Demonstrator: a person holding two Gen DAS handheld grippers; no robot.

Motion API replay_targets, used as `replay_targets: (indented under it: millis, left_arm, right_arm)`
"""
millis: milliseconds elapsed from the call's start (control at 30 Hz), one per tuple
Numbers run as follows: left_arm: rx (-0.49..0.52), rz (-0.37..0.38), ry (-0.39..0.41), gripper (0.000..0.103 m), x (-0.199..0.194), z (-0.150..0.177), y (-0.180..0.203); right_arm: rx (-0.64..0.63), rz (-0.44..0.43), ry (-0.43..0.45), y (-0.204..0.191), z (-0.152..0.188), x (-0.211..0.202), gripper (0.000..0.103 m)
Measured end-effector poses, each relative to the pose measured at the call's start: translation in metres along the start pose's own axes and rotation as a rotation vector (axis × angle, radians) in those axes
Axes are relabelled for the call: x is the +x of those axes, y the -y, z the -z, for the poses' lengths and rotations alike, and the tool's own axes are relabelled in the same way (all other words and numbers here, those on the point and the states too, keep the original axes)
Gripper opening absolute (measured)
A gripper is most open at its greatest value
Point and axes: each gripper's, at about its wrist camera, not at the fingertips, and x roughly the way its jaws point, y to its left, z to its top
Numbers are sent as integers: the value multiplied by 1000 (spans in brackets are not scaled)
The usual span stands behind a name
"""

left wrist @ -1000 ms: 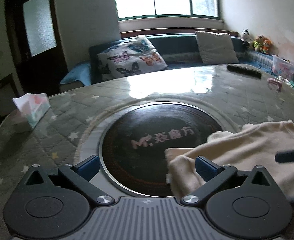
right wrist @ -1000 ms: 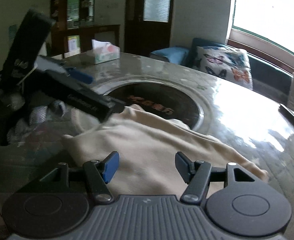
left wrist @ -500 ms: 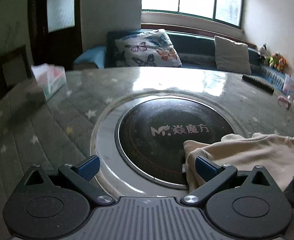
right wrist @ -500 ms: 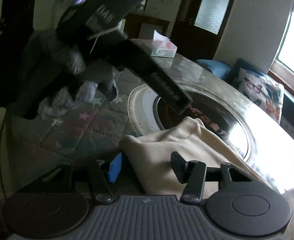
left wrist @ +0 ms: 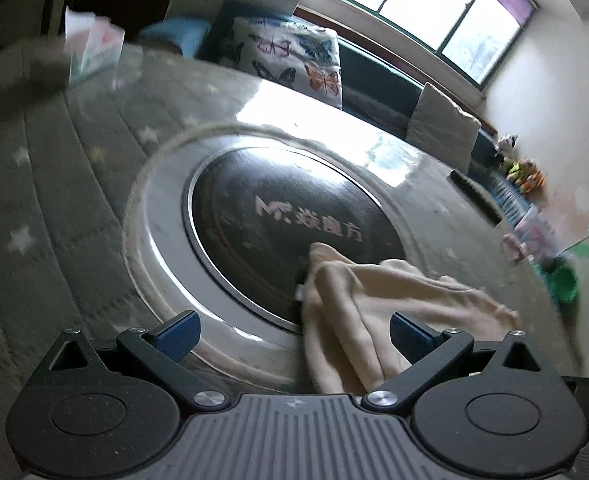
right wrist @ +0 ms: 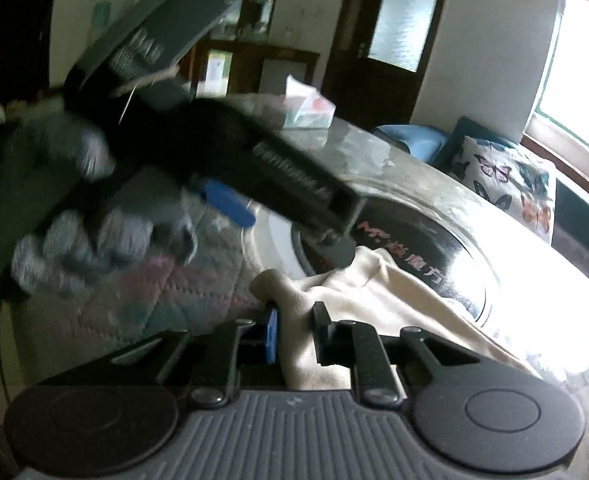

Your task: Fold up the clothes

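A cream garment (left wrist: pixel 378 300) lies bunched on the round table, partly over the dark glass hotplate (left wrist: pixel 278 216). My left gripper (left wrist: pixel 294 332) is open, tilted, with the garment's near fold lying between its blue pads. In the right wrist view my right gripper (right wrist: pixel 294 332) is shut on a corner of the cream garment (right wrist: pixel 378 296), which bulges up between the pads. The left gripper (right wrist: pixel 326 216) shows there as a dark blurred bar held by a gloved hand, just above the cloth.
A tissue box (left wrist: pixel 94 46) stands at the table's far left edge. A dark remote (left wrist: pixel 476 196) lies at the far right. A butterfly cushion (left wrist: pixel 294 60) and a grey cushion sit on the sofa behind. Toys and a green cup (left wrist: pixel 562 284) are at the right.
My right gripper has closed on the garment's corner. My left gripper has tilted and moved closer over the cloth, with the view swinging left.
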Motion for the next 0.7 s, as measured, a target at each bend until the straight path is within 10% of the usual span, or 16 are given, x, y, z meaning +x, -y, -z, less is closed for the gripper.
replay_targets:
  millis: [200,467,700]
  left_arm:
    - [-78,116,-56,89,12,2,12]
    - [-146,142,-98,23,32,7,11]
    - [-126,128,-92,21,34,5,10]
  right_arm:
    - [59,-19,53,14,1,-21,15]
    - [84,-67,56,14,13,-35,16]
    - [229,-56,37,54,34,-46,19]
